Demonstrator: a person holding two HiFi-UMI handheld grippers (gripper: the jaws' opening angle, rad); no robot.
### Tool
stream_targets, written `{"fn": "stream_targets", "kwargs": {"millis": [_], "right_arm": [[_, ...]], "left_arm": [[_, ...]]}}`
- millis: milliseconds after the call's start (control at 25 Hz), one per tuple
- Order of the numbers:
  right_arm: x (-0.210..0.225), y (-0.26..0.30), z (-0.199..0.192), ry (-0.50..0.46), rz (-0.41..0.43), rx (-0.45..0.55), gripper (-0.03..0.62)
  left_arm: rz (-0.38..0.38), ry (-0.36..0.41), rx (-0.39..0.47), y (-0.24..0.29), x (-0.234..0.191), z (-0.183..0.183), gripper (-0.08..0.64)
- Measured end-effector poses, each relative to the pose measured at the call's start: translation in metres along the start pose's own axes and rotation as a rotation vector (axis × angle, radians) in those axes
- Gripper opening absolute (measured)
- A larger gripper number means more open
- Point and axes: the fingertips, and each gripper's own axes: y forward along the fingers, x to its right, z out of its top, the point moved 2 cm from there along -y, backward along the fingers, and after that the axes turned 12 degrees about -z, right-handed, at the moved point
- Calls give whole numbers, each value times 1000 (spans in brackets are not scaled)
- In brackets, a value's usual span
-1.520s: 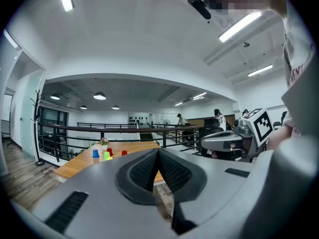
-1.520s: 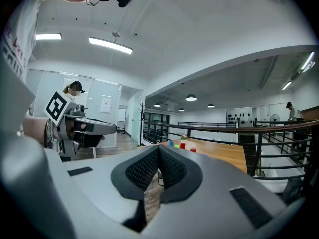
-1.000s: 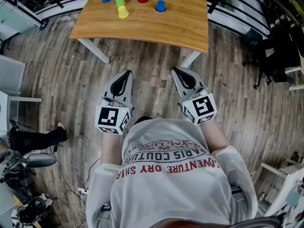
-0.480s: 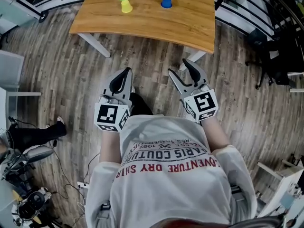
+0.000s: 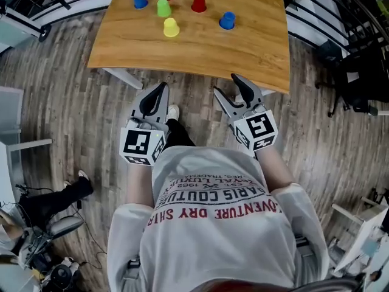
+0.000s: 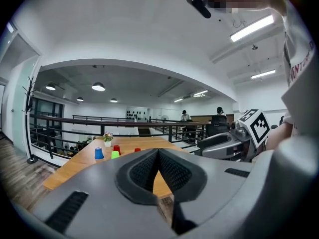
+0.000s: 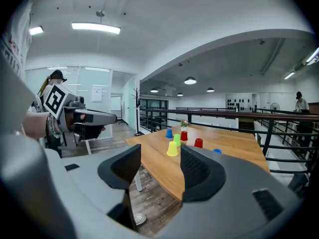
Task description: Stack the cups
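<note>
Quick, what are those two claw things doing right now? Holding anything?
Left gripper: closed, empty.
Right gripper: open, jaws have just been opening, nothing between them.

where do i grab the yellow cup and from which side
Grip its side wall around mid-height, coming in level from the near edge of the table. The yellow cup stands mouth-down and tapers upward, so a higher grip would likely slip off. The green cup stands close behind it.

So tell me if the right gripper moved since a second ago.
Yes: the right gripper has advanced toward the table's near edge; its jaws have just been opening, nothing between them.
</note>
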Motion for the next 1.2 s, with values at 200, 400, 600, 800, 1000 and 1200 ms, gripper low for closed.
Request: {"fn": "stream_targets", "kwargs": {"millis": [200, 400, 600, 800, 1000, 1200], "right_arm": [[-9, 90, 20, 6, -58, -65, 244], [-18, 163, 25, 15, -101, -148, 245], [-22, 219, 24, -20, -128, -216, 271], [-27, 261, 16, -27, -135, -277, 278], [-24, 283, 0, -11, -127, -331, 281], [-21, 306, -13, -17, -81, -381, 282]], "left_arm": [[-67, -7, -20, 28, -93, 8, 14], [-118, 5, -28, 48, -168, 13, 14], [-175, 17, -55, 72, -220, 12, 14], [-237, 3, -77, 91, -253, 3, 14], [-247, -29, -101, 103, -266, -12, 14], [-254, -53, -142, 119, -274, -24, 14]]}}
